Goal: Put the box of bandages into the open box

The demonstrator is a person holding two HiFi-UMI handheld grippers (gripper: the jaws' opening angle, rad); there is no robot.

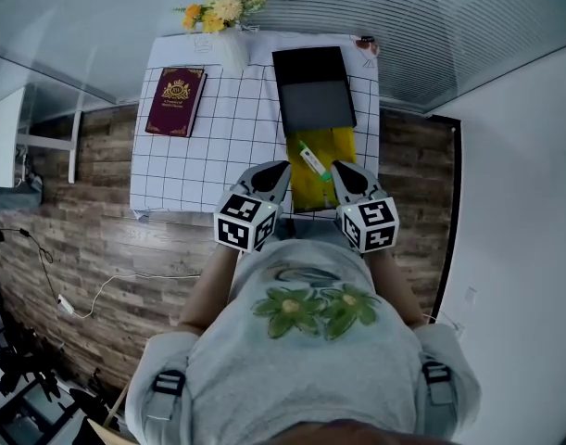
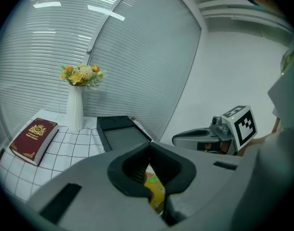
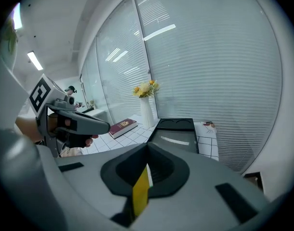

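1. The left gripper [image 2: 147, 148] is hovering short of the open box [image 1: 315, 105], off its near left corner. Its jaws are clenched tip to tip on nothing, and only yellow is showing through the slit beneath them.
2. The box of bandages [image 1: 311, 161], slim, white and green, is lying slantwise on a yellow mat [image 1: 343, 146] just in front of the open box, outside it, on the worktop [image 1: 227, 146].
3. The right gripper [image 3: 147, 150] is hanging off the open box's near right corner, likewise pinched shut and empty.
4. To my eye, whichever gripper is going for it should be spreading its jaws before dropping. It should be closing across the narrow sides, square to the slant, without catching the mat. Then it should be lifting well clear of the open box's near wall.
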